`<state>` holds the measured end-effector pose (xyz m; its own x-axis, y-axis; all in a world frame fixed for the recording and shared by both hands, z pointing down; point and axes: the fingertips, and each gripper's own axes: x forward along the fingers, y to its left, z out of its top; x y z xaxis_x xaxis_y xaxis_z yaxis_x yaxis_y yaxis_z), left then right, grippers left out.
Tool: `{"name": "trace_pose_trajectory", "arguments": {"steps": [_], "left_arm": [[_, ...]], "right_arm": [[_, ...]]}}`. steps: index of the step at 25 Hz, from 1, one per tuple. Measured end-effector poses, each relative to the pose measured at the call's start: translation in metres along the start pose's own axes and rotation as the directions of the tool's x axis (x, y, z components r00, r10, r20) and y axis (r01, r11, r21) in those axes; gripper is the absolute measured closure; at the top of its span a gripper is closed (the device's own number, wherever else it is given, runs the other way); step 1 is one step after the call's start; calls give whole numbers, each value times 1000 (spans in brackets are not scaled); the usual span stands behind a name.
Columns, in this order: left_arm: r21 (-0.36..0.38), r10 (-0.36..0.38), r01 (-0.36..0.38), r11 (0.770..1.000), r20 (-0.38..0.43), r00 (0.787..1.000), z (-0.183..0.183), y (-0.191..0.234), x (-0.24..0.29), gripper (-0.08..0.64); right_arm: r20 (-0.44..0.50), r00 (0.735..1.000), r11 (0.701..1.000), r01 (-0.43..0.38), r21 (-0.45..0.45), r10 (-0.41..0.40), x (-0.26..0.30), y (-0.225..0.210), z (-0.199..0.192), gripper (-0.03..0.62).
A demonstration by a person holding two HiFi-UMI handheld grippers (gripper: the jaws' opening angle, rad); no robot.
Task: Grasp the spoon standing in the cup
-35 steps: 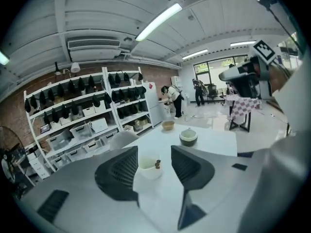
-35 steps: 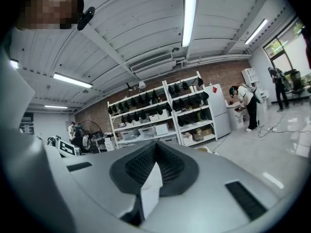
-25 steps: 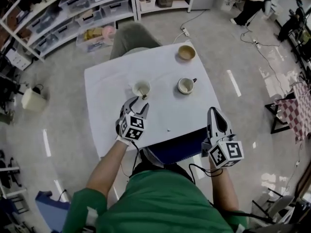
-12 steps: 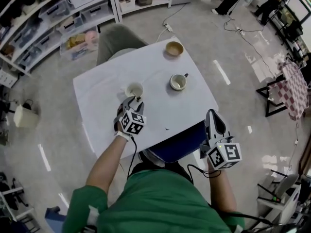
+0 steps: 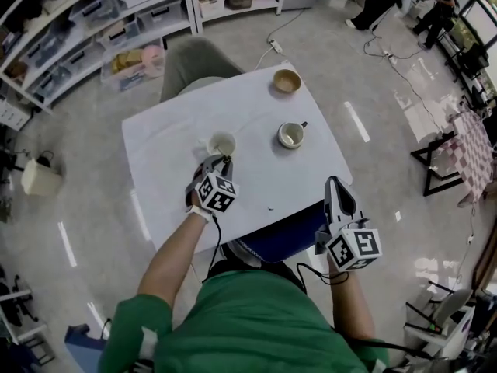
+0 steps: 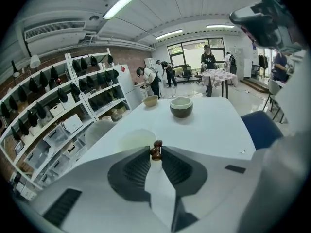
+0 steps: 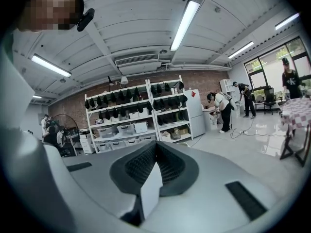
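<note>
Slippage is my main worry: the left gripper (image 6: 155, 148) has its fingers (image 6: 181, 168) closing on the spoon (image 6: 156, 151), and only the dark beaded end of the handle sits between them, right at their very tips. With so little purchase on a rounded knob, I judge it could squirt out or swivel as soon as I lift. The spoon stands in the pale cup (image 6: 137, 141), which sits just beyond the fingers on the white surface (image 5: 167, 134). If I pull at an angle instead of along the handle, the spoon may lever against the rim and tip or drag the cup. From the head view I can't quite tell whether the gripper's nose touches the rim, so a nudge there is possible too. The mug (image 5: 292, 135) and the bowl (image 5: 286, 81) are well apart from this, so I expect no trouble from them. The right gripper (image 5: 338, 186) hangs off the near edge with its fingers together on nothing, so it can't steady the cup if it moves.
</note>
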<state>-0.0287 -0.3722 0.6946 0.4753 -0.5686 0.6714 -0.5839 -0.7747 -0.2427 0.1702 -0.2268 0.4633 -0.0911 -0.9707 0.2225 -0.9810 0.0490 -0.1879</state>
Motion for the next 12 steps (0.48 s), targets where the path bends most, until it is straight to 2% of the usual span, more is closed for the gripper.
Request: {"name": "trace_pose_trajectory", "arguments": {"steps": [12], "left_arm": [[-116, 95, -96, 989, -8, 995, -7, 37, -33, 500]], "right_arm": [[-13, 992, 992, -128, 7, 128, 27, 16, 2, 571]]}}
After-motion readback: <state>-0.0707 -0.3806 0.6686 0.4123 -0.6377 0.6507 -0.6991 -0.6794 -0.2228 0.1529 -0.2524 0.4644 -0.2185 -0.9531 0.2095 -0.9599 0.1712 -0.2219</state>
